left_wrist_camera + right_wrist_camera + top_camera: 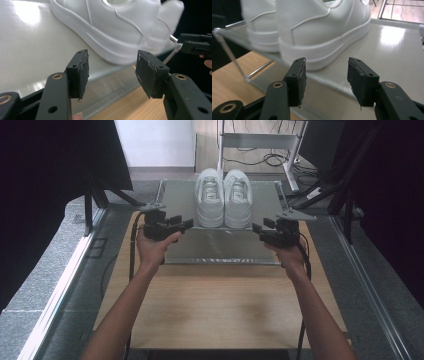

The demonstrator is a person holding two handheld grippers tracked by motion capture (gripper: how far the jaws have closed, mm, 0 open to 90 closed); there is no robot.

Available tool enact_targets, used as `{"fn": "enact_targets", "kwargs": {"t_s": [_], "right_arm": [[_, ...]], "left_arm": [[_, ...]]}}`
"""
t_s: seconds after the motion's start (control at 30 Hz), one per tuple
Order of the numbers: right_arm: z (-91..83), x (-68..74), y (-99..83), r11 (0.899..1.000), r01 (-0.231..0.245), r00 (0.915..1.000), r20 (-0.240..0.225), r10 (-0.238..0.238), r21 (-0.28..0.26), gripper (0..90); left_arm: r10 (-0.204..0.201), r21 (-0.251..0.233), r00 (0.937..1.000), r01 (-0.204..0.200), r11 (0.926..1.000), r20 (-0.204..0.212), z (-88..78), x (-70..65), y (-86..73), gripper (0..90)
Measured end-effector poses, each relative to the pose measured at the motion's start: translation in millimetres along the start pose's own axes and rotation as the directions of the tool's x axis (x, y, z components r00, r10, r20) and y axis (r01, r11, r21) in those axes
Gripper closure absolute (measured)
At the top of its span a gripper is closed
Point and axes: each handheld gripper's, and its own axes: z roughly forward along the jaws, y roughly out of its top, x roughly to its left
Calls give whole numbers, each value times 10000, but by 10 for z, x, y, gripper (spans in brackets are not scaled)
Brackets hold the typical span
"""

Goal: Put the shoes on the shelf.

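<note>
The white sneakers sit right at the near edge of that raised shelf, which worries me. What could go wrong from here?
1. The white sneakers stand with heels at the shelf's near edge; a nudge could tip them onto the wooden table.
2. Both the left hand-held gripper and the right hand-held gripper are open close beside the heels, so a stray jaw might knock a shoe askew.

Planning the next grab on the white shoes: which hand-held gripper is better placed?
Roughly even, and each suits its own side. The left hand-held gripper, jaws open, sits beside the left shoe; the right hand-held gripper, also open, sits beside the right shoe. Neither touches a shoe.
</note>
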Motion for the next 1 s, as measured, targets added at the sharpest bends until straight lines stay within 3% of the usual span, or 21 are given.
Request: {"fn": "enact_targets", "kwargs": {"t_s": [0.07,0.13,0.33,0.5,0.63,0.73,0.87,0.9,0.93,1.0], "right_arm": [[-69,-3,-85,9998,-170,9997,-162,169,-113,493],[-127,-5,-171,9991,-345,9993,-169,340,-257,493],[-280,34,-410,9944,-770,9969,-232,755,-720,494],[-391,48,-580,9936,-827,9964,-244,810,-768,493],[-472,26,-763,9973,-553,9984,-119,548,-477,492],[-525,-27,-971,9969,-781,9968,-152,780,-113,491],[-529,-54,-1153,9957,-921,9956,-169,922,71,490],[-497,-87,-1296,9937,-1081,9939,-190,1087,280,490],[-470,-105,-1346,9926,-1055,9941,-203,1069,601,490],[-453,-120,-1407,9920,-1053,9944,-51,1059,699,491]], "left_arm": [[33,22,10000,-33,10000,43,-12,-1,-47,438],[-280,-68,9994,282,9996,221,-8,2,-215,438],[-59,-116,10000,60,9999,73,-76,-52,-514,440],[90,-31,9999,-89,10000,142,-189,-104,-734,435],[319,346,9994,-323,9989,138,-282,-126,-990,430],[169,638,9995,-185,9978,260,-319,-110,-1185,427],[21,950,9995,-51,9955,315,-305,-79,-1287,426],[71,1039,9998,-91,9945,201,-306,-66,-1326,425],[-39,1018,9997,14,9948,249,-308,-56,-1344,425],[-201,1036,9993,168,9945,302,-310,-34,-1373,425]]}}
